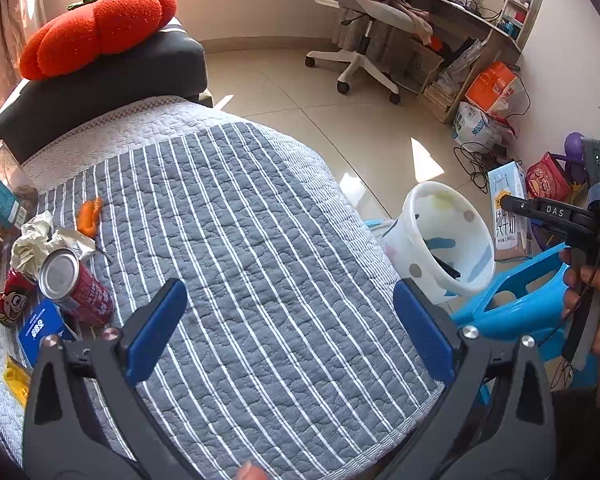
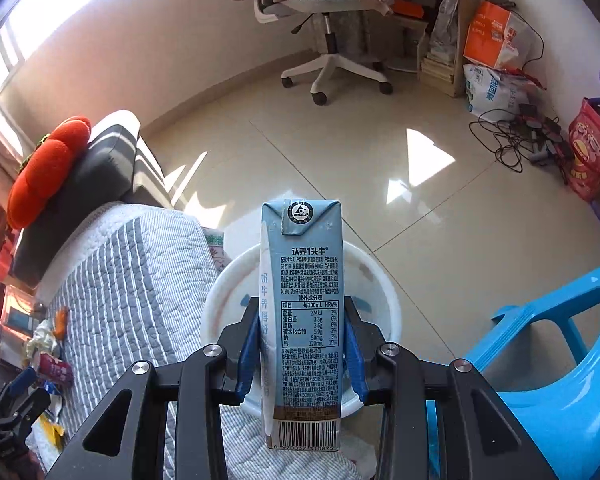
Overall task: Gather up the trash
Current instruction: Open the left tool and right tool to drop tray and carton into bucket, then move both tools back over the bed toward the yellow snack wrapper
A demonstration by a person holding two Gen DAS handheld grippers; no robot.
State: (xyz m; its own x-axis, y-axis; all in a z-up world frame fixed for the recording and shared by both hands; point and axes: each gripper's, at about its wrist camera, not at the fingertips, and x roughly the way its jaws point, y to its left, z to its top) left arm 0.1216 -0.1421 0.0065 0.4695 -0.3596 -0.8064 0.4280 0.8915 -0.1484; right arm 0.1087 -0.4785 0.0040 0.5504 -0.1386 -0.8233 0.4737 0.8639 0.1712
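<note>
— Right gripper?
— Its blue pads are clamping a light-blue milk carton, holding it upright directly above the white bin, which is standing on the floor between the striped quilt and the blue stool.

— Left gripper?
— Fingers are spreading wide over the quilt, gripping nothing. A red can, crumpled paper and wrappers are lying at the quilt's left.

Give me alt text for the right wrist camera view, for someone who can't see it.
The right gripper clamps an upright blue milk carton directly above a white bin. A striped quilt lies to the left, a blue plastic stool to the right.
</note>
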